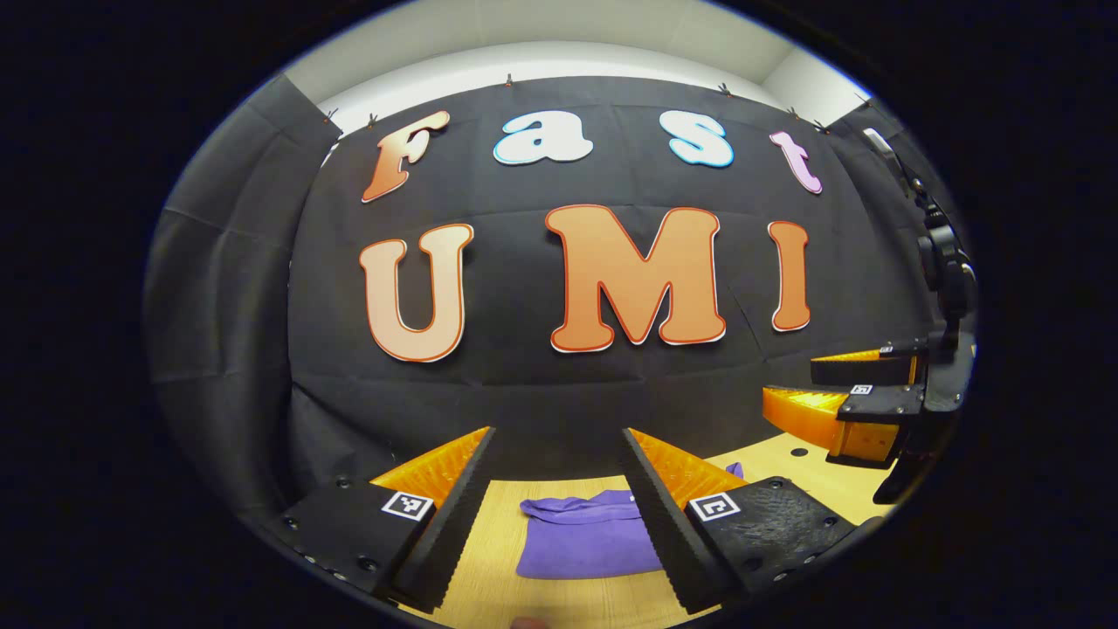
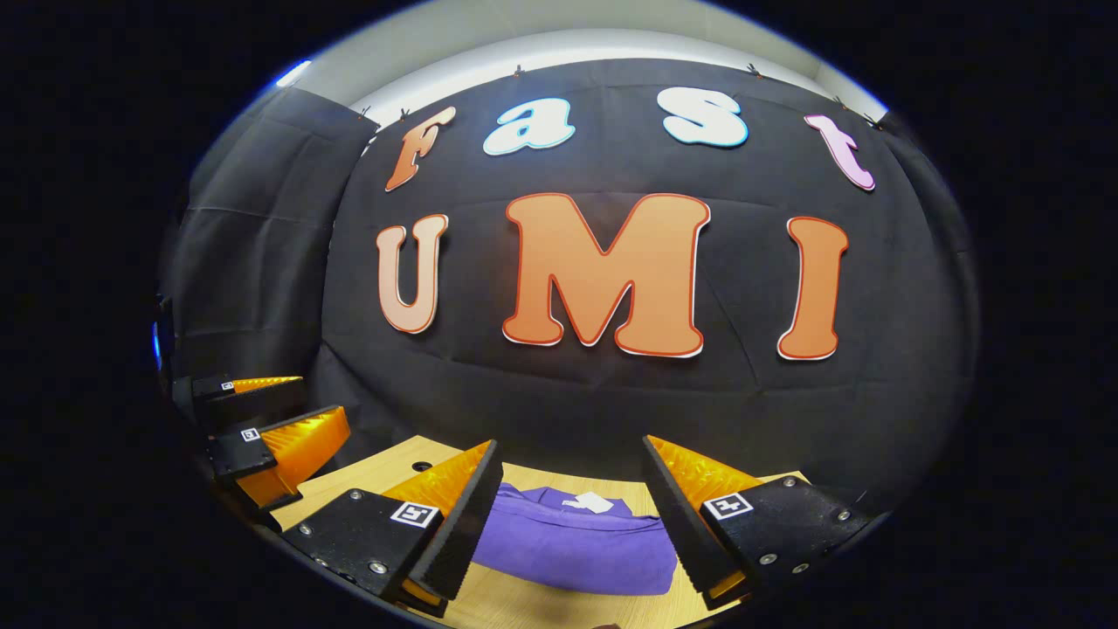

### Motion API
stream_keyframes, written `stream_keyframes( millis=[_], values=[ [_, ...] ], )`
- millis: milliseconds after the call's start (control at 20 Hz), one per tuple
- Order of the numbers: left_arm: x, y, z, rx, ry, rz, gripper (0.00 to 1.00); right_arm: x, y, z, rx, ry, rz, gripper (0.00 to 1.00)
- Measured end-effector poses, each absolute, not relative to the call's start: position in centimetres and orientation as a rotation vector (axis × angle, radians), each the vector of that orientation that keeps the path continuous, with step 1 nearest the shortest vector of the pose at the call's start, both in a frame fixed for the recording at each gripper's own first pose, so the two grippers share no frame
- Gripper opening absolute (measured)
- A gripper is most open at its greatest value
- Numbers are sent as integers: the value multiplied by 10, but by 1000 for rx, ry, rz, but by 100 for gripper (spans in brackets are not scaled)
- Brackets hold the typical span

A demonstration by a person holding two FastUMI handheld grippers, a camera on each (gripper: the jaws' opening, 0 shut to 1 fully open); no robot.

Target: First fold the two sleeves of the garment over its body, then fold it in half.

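Both grippers (image 1: 559, 445) (image 2: 572, 454) open, above folded garment (image 2: 576, 542) on table (image 2: 524, 603)

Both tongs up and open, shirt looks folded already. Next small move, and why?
Probably back both off and stop. The purple garment lies on the wooden table as a compact bundle, no sleeve sticking out. The left tongs and right tongs hang open above it, gripping nothing. Fold quality underneath can't be judged.

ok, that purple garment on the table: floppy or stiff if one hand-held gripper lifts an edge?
Probably floppy: the purple garment lies in soft rounded folds and creases, so a lifted edge would likely drape and unfold. It looks thin and light. On the smooth wooden table, a push would more likely bunch it than slide it whole.
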State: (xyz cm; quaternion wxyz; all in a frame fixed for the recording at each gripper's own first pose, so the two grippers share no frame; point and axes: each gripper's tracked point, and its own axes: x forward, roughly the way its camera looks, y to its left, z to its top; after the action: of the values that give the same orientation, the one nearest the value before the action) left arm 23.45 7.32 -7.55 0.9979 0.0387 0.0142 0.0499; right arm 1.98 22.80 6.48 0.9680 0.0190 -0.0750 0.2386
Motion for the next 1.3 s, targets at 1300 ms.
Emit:
stream_keyframes(
  millis=[1300],
  values=[
    [242, 119, -84, 11, 41, 99, 91, 19, 249, 66, 69, -109, 371, 94]
  ],
)
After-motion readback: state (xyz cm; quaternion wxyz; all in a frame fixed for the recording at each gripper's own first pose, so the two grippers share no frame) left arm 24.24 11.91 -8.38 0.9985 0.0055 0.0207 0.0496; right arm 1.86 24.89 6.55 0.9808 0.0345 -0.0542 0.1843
